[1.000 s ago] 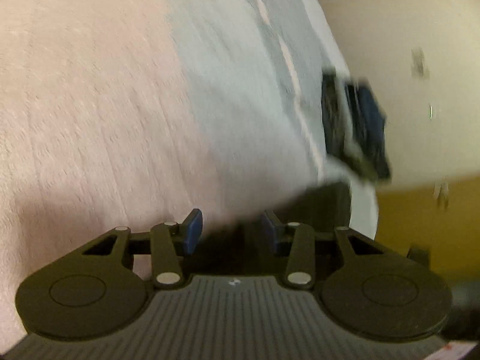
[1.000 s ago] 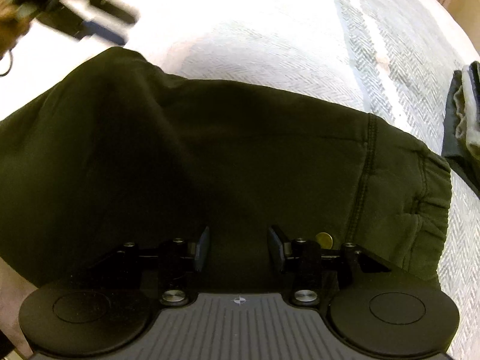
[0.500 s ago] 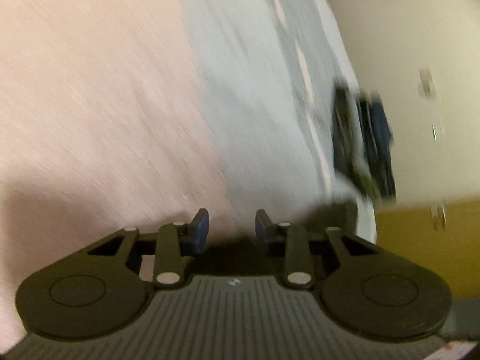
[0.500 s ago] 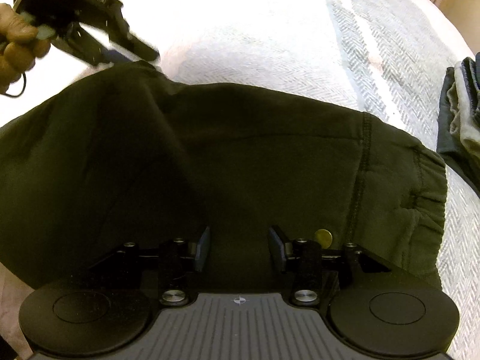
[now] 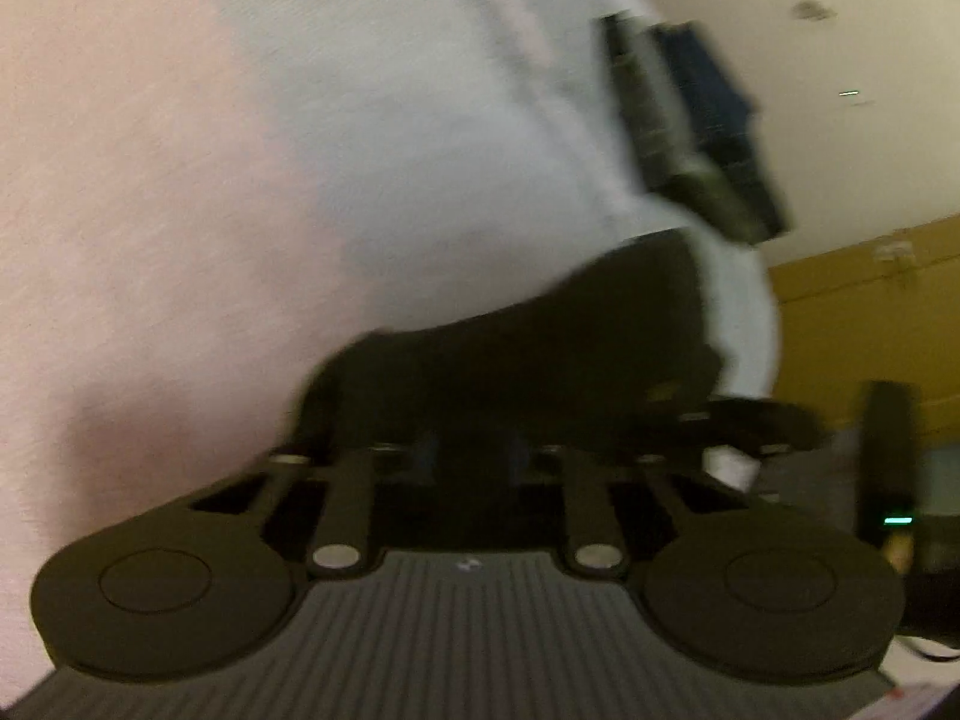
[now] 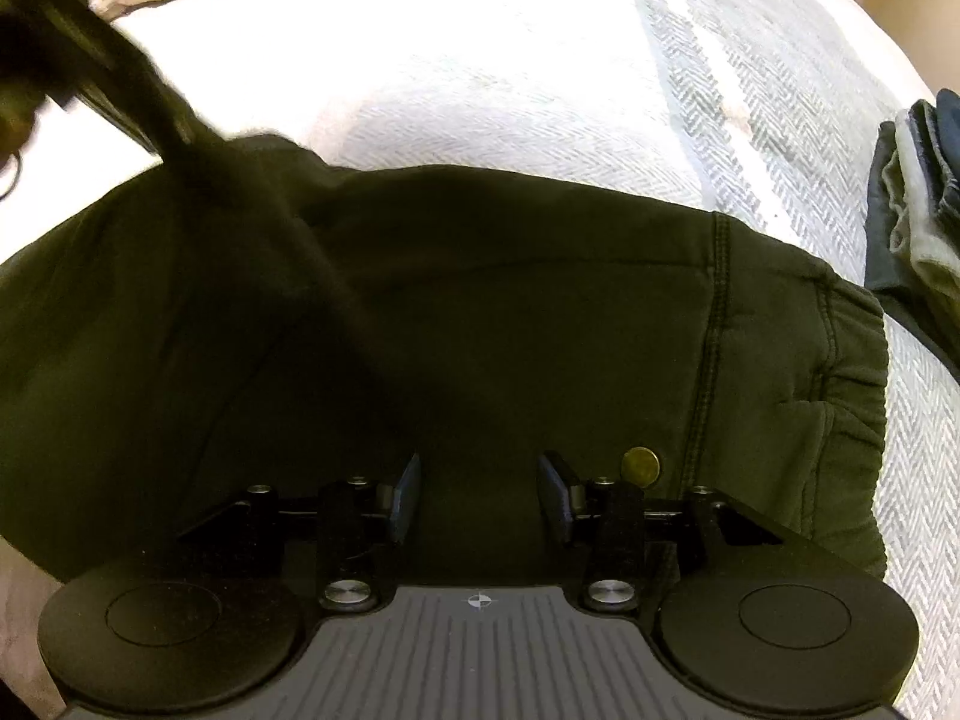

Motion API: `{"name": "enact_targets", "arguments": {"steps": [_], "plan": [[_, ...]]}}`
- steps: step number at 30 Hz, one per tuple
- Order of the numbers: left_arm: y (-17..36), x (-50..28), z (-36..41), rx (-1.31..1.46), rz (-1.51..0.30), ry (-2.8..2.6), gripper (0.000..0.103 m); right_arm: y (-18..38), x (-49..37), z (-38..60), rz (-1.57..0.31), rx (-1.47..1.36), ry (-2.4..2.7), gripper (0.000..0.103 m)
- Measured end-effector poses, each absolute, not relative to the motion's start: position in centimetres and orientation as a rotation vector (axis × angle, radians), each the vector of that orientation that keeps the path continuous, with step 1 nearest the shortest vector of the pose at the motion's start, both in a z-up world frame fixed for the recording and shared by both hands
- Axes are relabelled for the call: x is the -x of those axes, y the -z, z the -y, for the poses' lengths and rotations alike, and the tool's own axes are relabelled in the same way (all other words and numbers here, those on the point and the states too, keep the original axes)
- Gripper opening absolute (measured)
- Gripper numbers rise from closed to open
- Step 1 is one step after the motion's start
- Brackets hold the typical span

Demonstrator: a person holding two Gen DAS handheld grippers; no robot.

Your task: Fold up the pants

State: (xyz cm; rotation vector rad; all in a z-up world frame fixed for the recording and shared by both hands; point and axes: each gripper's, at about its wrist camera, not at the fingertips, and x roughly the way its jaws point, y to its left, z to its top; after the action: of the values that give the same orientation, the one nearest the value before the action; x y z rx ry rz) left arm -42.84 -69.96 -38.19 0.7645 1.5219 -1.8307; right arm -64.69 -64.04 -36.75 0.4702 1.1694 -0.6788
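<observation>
Right wrist view: dark pants (image 6: 480, 312) lengthwise left-right, waistband rightward; right claw (image 6: 478, 495) spread, left claw's (image 5: 465, 456) state unclear.

Black hand-held gripper (image 6: 478, 495): blue pads, 2 silver screws.

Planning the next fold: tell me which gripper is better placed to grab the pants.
Probably the left gripper: its fingers are already at the far edge of the pants. The right gripper is open over the flat middle of the fabric, with no edge between its fingers.
</observation>
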Motion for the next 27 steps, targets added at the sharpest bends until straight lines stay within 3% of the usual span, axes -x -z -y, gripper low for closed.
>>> {"name": "enact_targets", "arguments": {"steps": [7,18,19,20,21,27], "plan": [[38.1,41.7,70.2,-0.856,-1.439,1.781,0.003,35.8,65.1,63.9,-1.17,-0.511,0.723,0.041],[35.8,40.5,69.2,-0.974,-1.309,1.717,0.003,33.5,60.8,65.6,-0.971,-0.581,0.704,0.041],[35.6,40.4,69.1,-0.981,-1.293,1.704,0.004,33.6,60.3,65.9,-0.958,-0.586,0.698,0.041],[35.5,40.4,69.0,-0.993,-1.276,1.685,0.017,33.7,59.9,66.6,-0.942,-0.595,0.689,0.041],[35.4,40.1,68.8,-0.998,-1.265,1.672,0.02,33.7,59.4,66.9,-0.928,-0.603,0.68,0.041],[34.1,39.0,67.9,-1.025,-1.208,1.643,0.018,35.7,57.3,67.7,-0.968,-0.604,0.582,0.041]]}}
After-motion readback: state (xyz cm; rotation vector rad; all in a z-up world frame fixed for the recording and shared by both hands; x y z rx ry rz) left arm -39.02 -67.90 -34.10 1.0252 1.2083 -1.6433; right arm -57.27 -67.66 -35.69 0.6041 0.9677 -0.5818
